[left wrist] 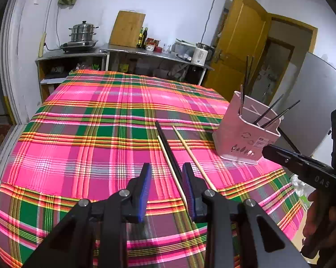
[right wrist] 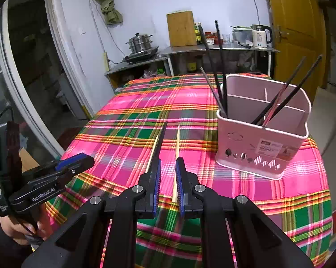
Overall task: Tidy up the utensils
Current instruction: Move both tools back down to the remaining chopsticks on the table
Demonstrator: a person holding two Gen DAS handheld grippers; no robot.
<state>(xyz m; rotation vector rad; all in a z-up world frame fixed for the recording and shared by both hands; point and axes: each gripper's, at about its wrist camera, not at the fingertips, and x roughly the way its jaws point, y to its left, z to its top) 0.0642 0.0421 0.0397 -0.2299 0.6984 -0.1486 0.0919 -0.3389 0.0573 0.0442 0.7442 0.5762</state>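
Plaid cloth (left wrist: 78,134) carries three loose chopsticks; the left gripper (left wrist: 165,172) hangs unclenched over the black chopstick (left wrist: 165,147), the pink holder (left wrist: 241,138) waiting beside. From the right wrist, the right gripper (right wrist: 168,167) straddles a pale chopstick (right wrist: 177,154), pads apparently not yet pressing.

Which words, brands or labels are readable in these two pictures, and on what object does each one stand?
"GenRobot.AI": side of the left gripper.
"DAS": side of the right gripper.
"BASKET": sticker on the pink utensil basket; its other print is too small to read.
Fridge sticker: blurred, unreadable.
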